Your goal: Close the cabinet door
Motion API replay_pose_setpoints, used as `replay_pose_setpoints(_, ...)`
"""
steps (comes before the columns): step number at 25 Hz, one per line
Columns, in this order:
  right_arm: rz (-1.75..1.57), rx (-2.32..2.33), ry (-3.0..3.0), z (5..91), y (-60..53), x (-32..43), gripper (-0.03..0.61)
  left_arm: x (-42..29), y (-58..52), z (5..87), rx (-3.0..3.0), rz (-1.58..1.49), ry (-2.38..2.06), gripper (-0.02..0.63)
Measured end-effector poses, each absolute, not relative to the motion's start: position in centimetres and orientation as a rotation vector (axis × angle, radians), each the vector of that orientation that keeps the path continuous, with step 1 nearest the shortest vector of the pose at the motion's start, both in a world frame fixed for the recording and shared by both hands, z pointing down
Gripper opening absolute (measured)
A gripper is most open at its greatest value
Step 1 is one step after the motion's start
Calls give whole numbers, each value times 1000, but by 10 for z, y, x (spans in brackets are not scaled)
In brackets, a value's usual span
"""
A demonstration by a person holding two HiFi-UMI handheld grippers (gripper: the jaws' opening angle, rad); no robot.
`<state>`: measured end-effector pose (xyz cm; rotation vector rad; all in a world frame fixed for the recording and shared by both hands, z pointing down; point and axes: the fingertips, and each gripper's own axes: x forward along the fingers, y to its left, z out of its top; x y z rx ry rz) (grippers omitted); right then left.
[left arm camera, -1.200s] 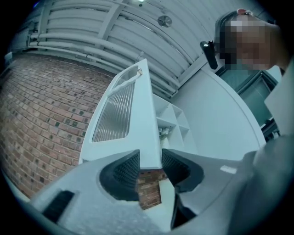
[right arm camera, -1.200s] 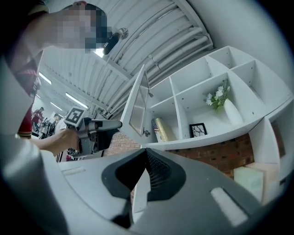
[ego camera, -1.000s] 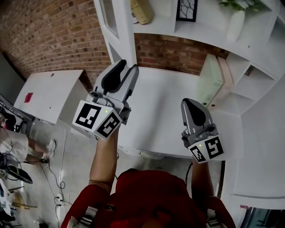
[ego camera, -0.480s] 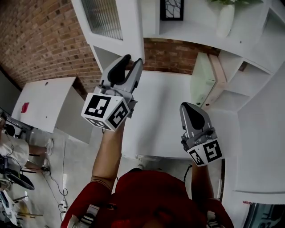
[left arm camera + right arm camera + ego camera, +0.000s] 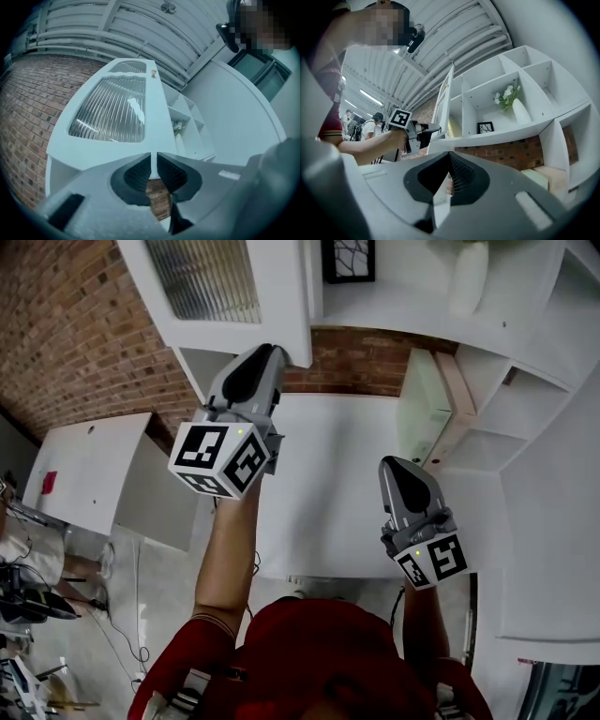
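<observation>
**Claw Takes Hold of Open Cabinet Door**

Pinching the bottom edge of the glass-fronted cabinet door point(image 5: 281, 306) in the left claw point(image 5: 272, 352), close to the free corner. Jaws just now closing down, with the thin white edge caught between the textured pads. Holding the right claw point(image 5: 401, 460) shut and empty, low over the white desk point(image 5: 328, 493) and well apart from the door.

Showing the door swung far out from the white shelving unit point(image 5: 394, 310), with its ribbed pane point(image 5: 112, 112) beside the brick wall point(image 5: 75, 324). Beyond it, open compartments with a framed picture point(image 5: 485, 127) and a vase of flowers point(image 5: 518, 110).

Judged to be at the securing of the grip, with the swing itself not yet begun. To do it well:
- Keep the pinch light but sure, on the frame and off the glass.
- Follow the arc round the hinge rather than shoving straight, turning the wrist along with the door.
- Slow down near the shelf edge to spare the unit a slam.
- Release early enough to avoid trapping the pads between door and shelf, then finish with a flat push if needed.
- Keep the right claw out of the sweep and clear of the vase and picture.
</observation>
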<state>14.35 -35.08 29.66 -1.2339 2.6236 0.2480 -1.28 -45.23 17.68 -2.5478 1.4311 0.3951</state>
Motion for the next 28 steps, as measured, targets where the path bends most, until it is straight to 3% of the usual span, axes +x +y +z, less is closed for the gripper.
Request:
replay_pose_setpoints(10,249,-1243,2615,297,-369,142,14,-7,-482,177,-2541,384,1435,4)
replay_pose_setpoints(28,201,-1272,2626,312,-397,141,14,0,-519,178,-2517,356,1433,-2)
